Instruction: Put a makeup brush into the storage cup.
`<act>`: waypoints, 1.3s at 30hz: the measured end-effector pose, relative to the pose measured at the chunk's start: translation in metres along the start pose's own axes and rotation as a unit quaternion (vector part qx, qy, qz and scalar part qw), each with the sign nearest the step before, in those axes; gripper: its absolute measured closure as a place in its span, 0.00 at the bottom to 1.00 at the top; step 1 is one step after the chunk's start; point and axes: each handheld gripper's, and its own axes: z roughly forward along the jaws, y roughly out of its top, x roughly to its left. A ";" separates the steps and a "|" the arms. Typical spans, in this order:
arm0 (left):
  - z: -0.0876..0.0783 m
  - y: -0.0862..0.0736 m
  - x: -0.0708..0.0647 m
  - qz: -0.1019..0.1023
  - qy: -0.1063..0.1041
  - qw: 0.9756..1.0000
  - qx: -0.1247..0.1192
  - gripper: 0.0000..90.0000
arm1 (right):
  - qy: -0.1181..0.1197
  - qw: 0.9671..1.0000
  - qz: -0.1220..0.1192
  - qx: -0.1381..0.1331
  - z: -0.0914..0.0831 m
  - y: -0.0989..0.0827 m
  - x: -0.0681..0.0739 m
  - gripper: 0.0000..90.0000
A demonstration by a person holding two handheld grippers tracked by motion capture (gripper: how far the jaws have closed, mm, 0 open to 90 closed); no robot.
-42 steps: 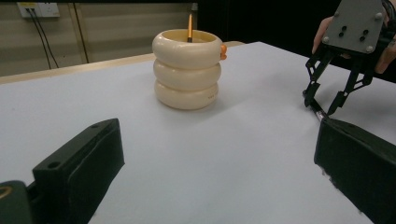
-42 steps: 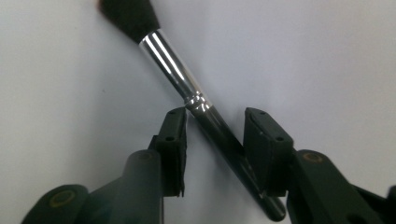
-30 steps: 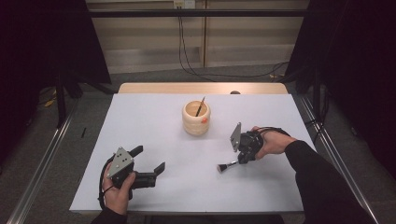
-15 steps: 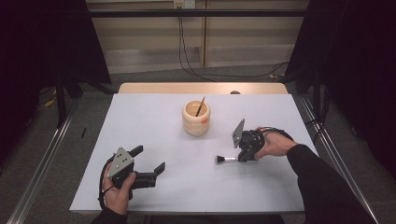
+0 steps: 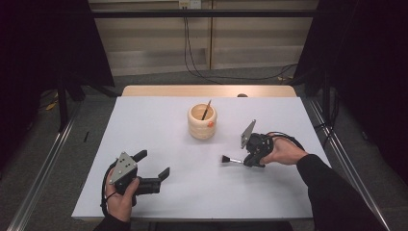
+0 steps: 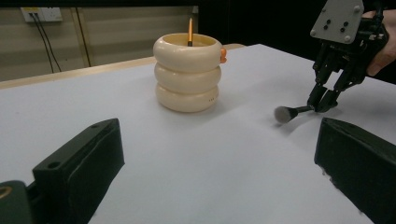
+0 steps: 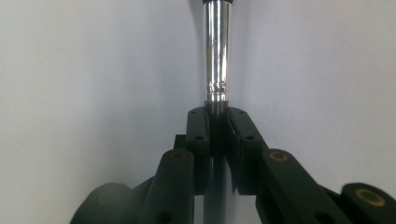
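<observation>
My right gripper [image 5: 246,162] is at the right of the white table [image 5: 159,125], shut on the handle of a small brush [image 5: 231,160] that points left with its dark head low over the table. The right gripper view has its silver ferrule [image 7: 217,56] sticking out of the closed jaws of the right gripper [image 7: 217,121]. A cream ringed holder [image 5: 202,122] stands mid-table with a thin stick [image 5: 206,109] in it. My left gripper [image 5: 153,163] rests open at the front left. The left gripper view takes in the holder [image 6: 187,74], the brush [image 6: 282,113] and the right gripper [image 6: 323,101].
A small orange knob [image 5: 210,124] sits on the holder's side. A wooden strip [image 5: 207,90] runs along the table's far edge. Metal rails [image 5: 43,168] lie on the floor at both sides, cables [image 5: 192,57] trail behind, and dark curtains flank the table.
The brush in my right gripper has swung from pointing toward the front left to pointing straight left, its head slightly farther from the front edge. The left gripper has not moved.
</observation>
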 end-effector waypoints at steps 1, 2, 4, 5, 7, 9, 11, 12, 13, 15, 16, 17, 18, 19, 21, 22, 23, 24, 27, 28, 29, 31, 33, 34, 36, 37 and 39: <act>0.000 0.000 0.000 0.000 0.000 1.000 -0.001 0.01 | 0.003 1.000 0.011 -0.008 -0.001 -0.002 0.001 0.89; 0.000 0.000 0.000 0.000 0.000 1.000 0.000 0.01 | -0.001 1.000 0.017 -0.012 -0.002 -0.002 0.001 0.89; -0.001 0.000 0.000 -0.001 0.000 1.000 -0.001 0.01 | -0.007 0.999 0.027 -0.030 -0.006 -0.004 0.002 0.89; -0.001 0.000 0.001 -0.001 -0.002 1.000 -0.002 0.01 | -0.004 0.999 0.032 -0.036 -0.007 -0.005 0.002 0.89; -0.001 0.000 0.001 -0.002 -0.001 1.000 -0.003 0.01 | -0.012 0.998 0.045 -0.051 -0.009 -0.008 0.004 0.89; -0.001 0.000 0.001 -0.002 0.000 1.000 -0.002 0.01 | -0.018 0.996 0.048 -0.068 -0.011 -0.011 0.004 0.89; -0.001 0.000 0.001 -0.002 -0.001 1.000 -0.003 0.01 | -0.023 0.995 0.052 -0.086 -0.014 -0.015 0.005 0.89; -0.001 0.000 0.001 -0.002 -0.001 1.000 -0.003 0.01 | -0.022 0.994 0.063 -0.090 -0.016 -0.017 0.006 0.89; -0.001 0.000 0.001 -0.002 -0.001 1.000 -0.003 0.01 | -0.020 0.993 0.068 -0.097 -0.017 -0.019 0.007 0.89; 0.000 0.000 0.000 -0.001 0.002 1.000 -0.001 0.02 | -0.020 0.992 0.074 -0.104 -0.019 -0.023 0.008 0.89; 0.000 0.000 0.000 -0.001 0.001 1.000 -0.001 0.02 | -0.023 0.990 0.074 -0.114 -0.019 -0.026 0.007 0.89; 0.000 0.000 0.000 -0.002 0.001 1.000 -0.002 0.02 | -0.028 0.989 0.077 -0.121 -0.020 -0.027 0.007 0.89; 0.000 0.000 0.000 -0.002 0.000 1.000 -0.002 0.02 | -0.027 0.988 0.083 -0.124 -0.020 -0.029 0.007 0.89; -0.001 0.000 0.000 -0.001 0.001 1.000 -0.002 0.02 | -0.039 0.987 0.089 -0.132 -0.021 -0.031 0.007 0.89; -0.001 0.000 0.000 -0.002 0.000 1.000 -0.004 0.02 | -0.043 0.983 0.099 -0.148 -0.022 -0.034 0.007 0.89; -0.001 0.000 0.000 -0.003 0.000 1.000 -0.004 0.02 | -0.052 0.981 0.103 -0.158 -0.023 -0.037 0.007 0.89; -0.001 0.000 0.000 -0.003 0.000 1.000 -0.004 0.02 | -0.052 0.978 0.110 -0.168 -0.024 -0.039 0.007 0.89; -0.001 0.000 0.000 -0.002 0.002 1.000 -0.003 0.02 | -0.056 0.976 0.120 -0.175 -0.026 -0.041 0.008 0.89; 0.000 0.000 0.000 -0.002 0.001 1.000 -0.002 0.02 | -0.070 0.970 0.122 -0.197 -0.030 -0.044 0.010 0.89; 0.000 0.000 0.000 -0.001 0.001 1.000 -0.002 0.02 | -0.069 0.968 0.123 -0.208 -0.031 -0.045 0.010 0.89; 0.000 0.000 0.000 -0.001 0.000 1.000 -0.002 0.02 | -0.077 0.967 0.126 -0.210 -0.033 -0.045 0.012 0.89; 0.000 0.000 0.000 -0.001 0.001 1.000 -0.001 0.02 | -0.075 0.964 0.125 -0.222 -0.035 -0.045 0.013 0.89; 0.000 0.000 0.000 0.000 0.001 1.000 -0.002 0.02 | -0.082 0.962 0.127 -0.228 -0.036 -0.045 0.015 0.89; 0.000 0.000 0.000 0.000 0.001 1.000 -0.002 0.02 | -0.085 0.960 0.131 -0.234 -0.037 -0.045 0.016 0.89; 0.000 0.000 0.000 0.000 0.001 1.000 -0.002 0.02 | -0.085 0.957 0.130 -0.244 -0.037 -0.047 0.016 0.89; 0.000 0.000 0.000 0.000 0.001 1.000 -0.002 0.02 | -0.088 0.955 0.130 -0.252 -0.038 -0.047 0.017 0.89; 0.000 0.000 0.000 0.000 0.001 1.000 -0.002 0.02 | -0.087 0.953 0.128 -0.260 -0.039 -0.048 0.018 0.89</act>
